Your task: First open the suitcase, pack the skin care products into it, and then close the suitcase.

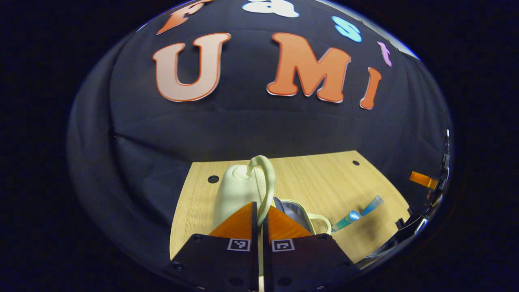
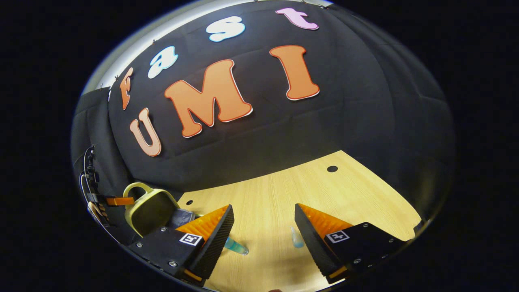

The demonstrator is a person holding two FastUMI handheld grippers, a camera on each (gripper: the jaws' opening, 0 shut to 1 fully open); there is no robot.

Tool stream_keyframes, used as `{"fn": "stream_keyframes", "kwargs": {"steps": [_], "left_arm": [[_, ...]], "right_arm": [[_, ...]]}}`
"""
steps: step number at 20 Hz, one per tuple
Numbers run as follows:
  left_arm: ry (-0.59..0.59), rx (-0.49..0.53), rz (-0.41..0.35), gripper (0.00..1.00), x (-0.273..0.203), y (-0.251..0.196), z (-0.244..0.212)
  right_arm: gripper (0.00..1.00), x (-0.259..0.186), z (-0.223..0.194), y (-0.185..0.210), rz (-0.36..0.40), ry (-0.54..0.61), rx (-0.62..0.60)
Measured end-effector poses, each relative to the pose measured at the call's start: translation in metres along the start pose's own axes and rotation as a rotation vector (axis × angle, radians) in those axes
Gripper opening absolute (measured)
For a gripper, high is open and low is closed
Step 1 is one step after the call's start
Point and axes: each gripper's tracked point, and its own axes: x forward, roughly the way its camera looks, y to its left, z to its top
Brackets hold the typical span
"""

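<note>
The suitcase (image 1: pixel 239 190) lid is kept raised by the left gripper (image 1: pixel 259 221), clamped on its rim; the right gripper (image 2: pixel 263 231), fingers apart, is lowered over the blue tube (image 2: pixel 237 246) on the table (image 2: pixel 284 194) for grasping.

Light wooden tabletop (image 1: pixel 324 178) with round holes (image 1: pixel 213 179), backed by black cloth wall (image 2: pixel 365 113).

Your desk (image 2: pixel 365 202): pale wood grain, smooth matt. Your suitcase (image 1: pixel 237 190): smooth cream plastic shell, grey cloth lining. Tube (image 1: pixel 352 217): glossy translucent plastic.
</note>
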Motion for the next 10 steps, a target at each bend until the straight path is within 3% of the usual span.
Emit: {"fn": "stream_keyframes", "kwargs": {"steps": [4, 10], "left_arm": [[-0.011, -0.057, -0.023, 0.04, -0.018, 0.097, -0.006], [-0.008, -0.154, 0.031, 0.04, -0.002, 0.21, -0.051]], "right_arm": [[0.95, 0.0, 0.007, 0.043, 0.048, -0.013, 0.078], [0.95, -0.001, -0.004, 0.08, 0.042, -0.028, 0.1]]}}
